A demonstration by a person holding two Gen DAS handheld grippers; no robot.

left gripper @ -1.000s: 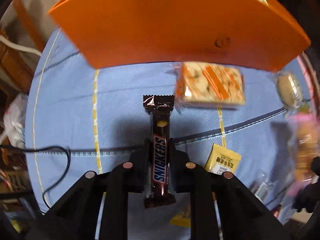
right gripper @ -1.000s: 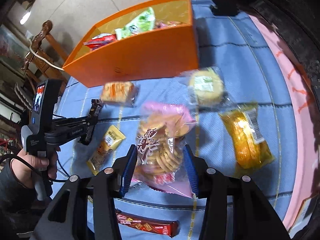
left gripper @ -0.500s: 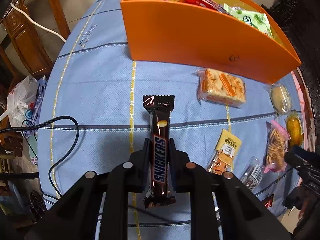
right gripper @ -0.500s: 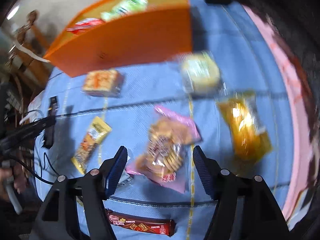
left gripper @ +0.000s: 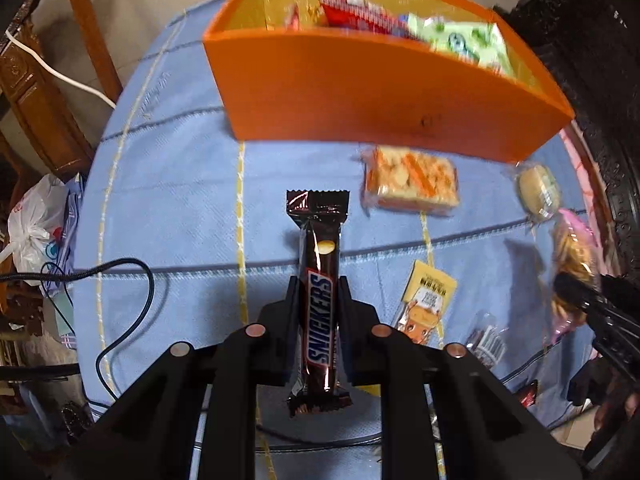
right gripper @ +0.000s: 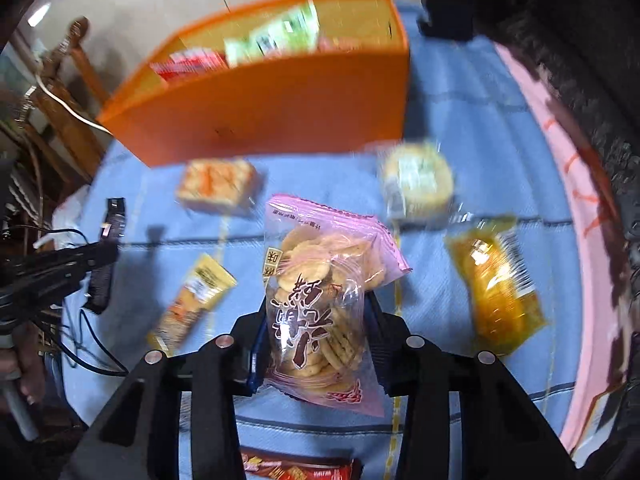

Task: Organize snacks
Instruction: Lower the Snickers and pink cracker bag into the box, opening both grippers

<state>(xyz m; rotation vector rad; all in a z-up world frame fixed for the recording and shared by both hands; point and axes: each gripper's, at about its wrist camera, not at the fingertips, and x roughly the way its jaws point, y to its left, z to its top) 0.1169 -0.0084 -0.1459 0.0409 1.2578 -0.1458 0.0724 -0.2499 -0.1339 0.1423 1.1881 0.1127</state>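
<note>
My left gripper (left gripper: 319, 292) is shut on a brown Snickers bar (left gripper: 320, 300) and holds it above the blue cloth, short of the orange box (left gripper: 360, 96). My right gripper (right gripper: 316, 312) is shut on a pink bag of round crackers (right gripper: 320, 300), lifted off the cloth. The orange box (right gripper: 272, 108) holds red and green packets. On the cloth lie an orange-striped cracker pack (left gripper: 412, 180), a round pale cake (right gripper: 418, 180), a yellow bun pack (right gripper: 496, 292) and a yellow stick packet (right gripper: 192, 300).
A red-brown bar (right gripper: 296, 468) lies near the front edge. A black cable (left gripper: 120, 304) loops over the cloth's left side. A wooden chair (left gripper: 48, 92) and a white plastic bag (left gripper: 32, 224) stand left of the table. Dark carved furniture borders the right.
My right gripper was open over the pink cracker bag half a second ago and is now shut on it, lifted. My left gripper still holds the Snickers and has moved closer to the orange box.
</note>
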